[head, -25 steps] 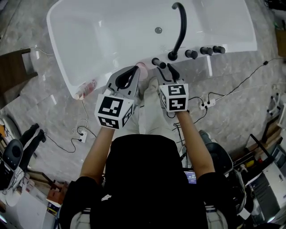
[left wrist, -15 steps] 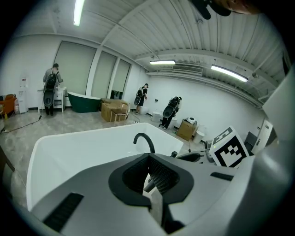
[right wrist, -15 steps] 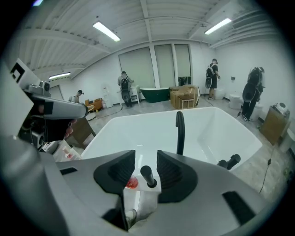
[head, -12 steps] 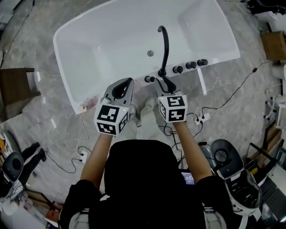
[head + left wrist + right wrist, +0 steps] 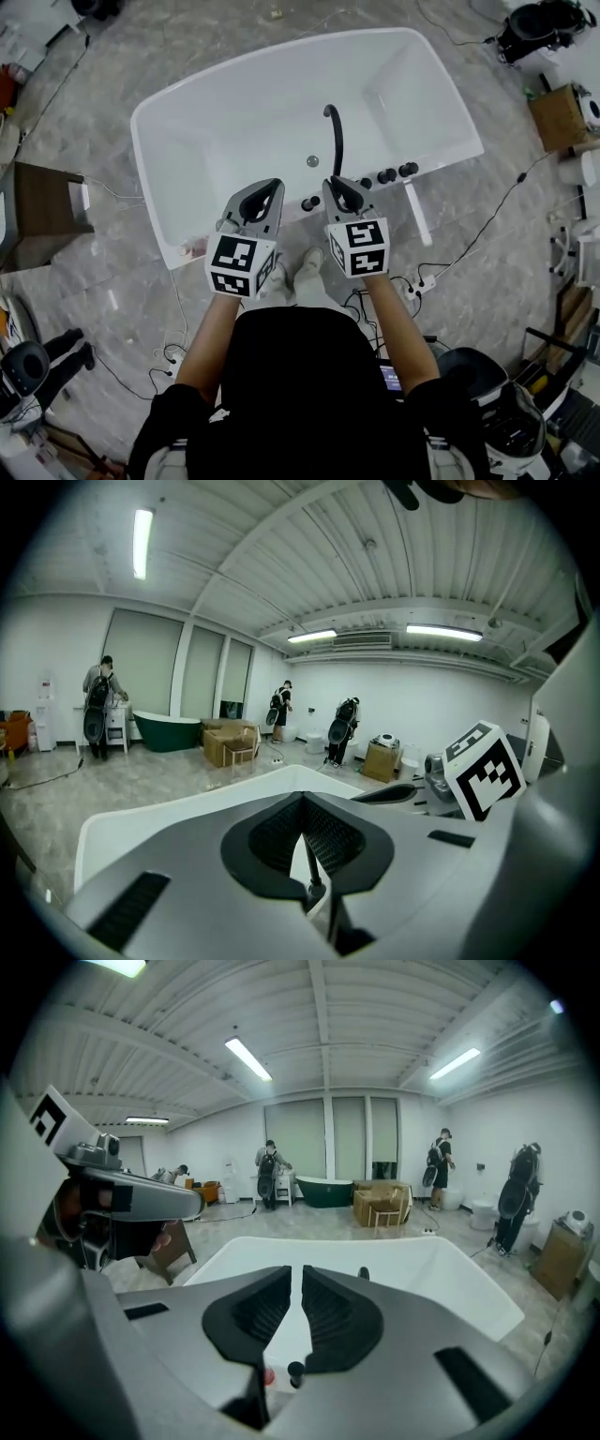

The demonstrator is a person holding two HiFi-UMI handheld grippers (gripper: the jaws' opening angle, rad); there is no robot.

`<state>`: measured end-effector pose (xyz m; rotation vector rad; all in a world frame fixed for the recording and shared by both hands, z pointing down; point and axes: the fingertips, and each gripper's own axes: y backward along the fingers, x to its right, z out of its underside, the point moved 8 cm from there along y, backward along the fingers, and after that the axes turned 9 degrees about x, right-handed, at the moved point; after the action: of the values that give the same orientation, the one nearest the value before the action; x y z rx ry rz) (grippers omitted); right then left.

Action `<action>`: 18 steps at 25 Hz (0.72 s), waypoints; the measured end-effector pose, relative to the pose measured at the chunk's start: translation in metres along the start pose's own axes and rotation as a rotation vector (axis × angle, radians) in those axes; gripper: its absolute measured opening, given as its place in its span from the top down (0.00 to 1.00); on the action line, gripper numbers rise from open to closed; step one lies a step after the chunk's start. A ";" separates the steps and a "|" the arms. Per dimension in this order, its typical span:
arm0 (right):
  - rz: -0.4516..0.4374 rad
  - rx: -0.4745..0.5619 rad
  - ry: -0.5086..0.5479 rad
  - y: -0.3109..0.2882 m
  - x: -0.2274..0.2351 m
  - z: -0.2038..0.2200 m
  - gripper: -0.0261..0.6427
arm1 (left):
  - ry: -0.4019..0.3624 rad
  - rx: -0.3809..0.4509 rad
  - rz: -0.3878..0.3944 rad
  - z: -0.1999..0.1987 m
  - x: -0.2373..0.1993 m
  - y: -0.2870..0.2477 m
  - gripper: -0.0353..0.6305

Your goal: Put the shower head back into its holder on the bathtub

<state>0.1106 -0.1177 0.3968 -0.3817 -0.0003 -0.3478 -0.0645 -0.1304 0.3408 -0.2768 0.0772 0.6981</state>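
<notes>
Left gripper above tub rim, jaws closed, empty. Shower head on near rim, left of spout, untouched. Right gripper jaws just closing, slim gap left, nothing between.

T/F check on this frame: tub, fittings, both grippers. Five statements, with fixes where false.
1. The bathtub in front of the person is white. True.
2. The black spout sits on the rim farthest from the person. False: it rises from the near rim, beside the black knobs.
3. The right gripper is clamped on a knob. False: nothing is between its jaws, which have just been closing to a narrow gap.
4. A dark green tub stands across the room. True.
5. The left gripper is wide open. False: its jaws meet at the tips, with nothing held.
</notes>
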 end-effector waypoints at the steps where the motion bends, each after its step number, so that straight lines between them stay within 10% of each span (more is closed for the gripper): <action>1: 0.004 0.013 0.005 0.002 0.001 -0.007 0.89 | -0.002 0.010 0.000 -0.005 0.001 0.003 0.93; 18: -0.042 0.322 0.062 0.053 -0.003 -0.142 0.93 | -0.076 0.248 -0.022 -0.113 0.008 0.041 0.93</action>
<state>0.1164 -0.1229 0.2453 -0.0520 -0.0038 -0.3937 -0.0824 -0.1262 0.2215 -0.0132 0.0868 0.6692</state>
